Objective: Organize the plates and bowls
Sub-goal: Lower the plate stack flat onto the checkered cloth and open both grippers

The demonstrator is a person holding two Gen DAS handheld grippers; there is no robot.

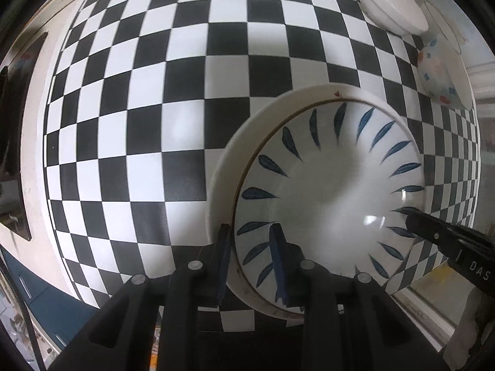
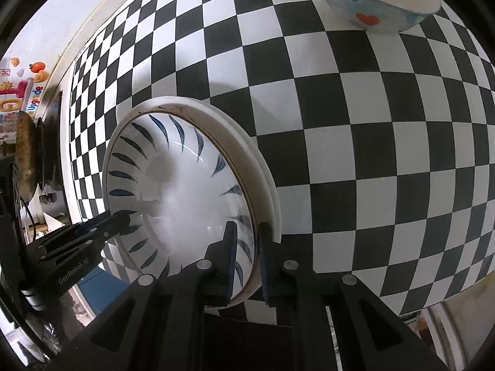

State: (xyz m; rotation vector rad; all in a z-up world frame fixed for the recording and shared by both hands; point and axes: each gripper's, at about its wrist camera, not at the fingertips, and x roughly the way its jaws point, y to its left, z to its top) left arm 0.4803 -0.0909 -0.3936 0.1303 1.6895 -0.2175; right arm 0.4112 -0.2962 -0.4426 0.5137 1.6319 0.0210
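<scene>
Left tool and right tool each nearly closed, pinching opposite rims of bowl over plates. Advise level, synchronised lowering; equal grip.

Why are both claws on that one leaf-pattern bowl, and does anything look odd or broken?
Nothing looks broken or spilled. The blue-leaf bowl sits nested in a white dish, with the left gripper and right gripper each pinching opposite rims. The floral bowl stands apart.

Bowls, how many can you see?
3: the blue-leaf bowl on a white plate, held by both claws; the flowery bowl and a plain white bowl farther back. More may be hidden.
</scene>
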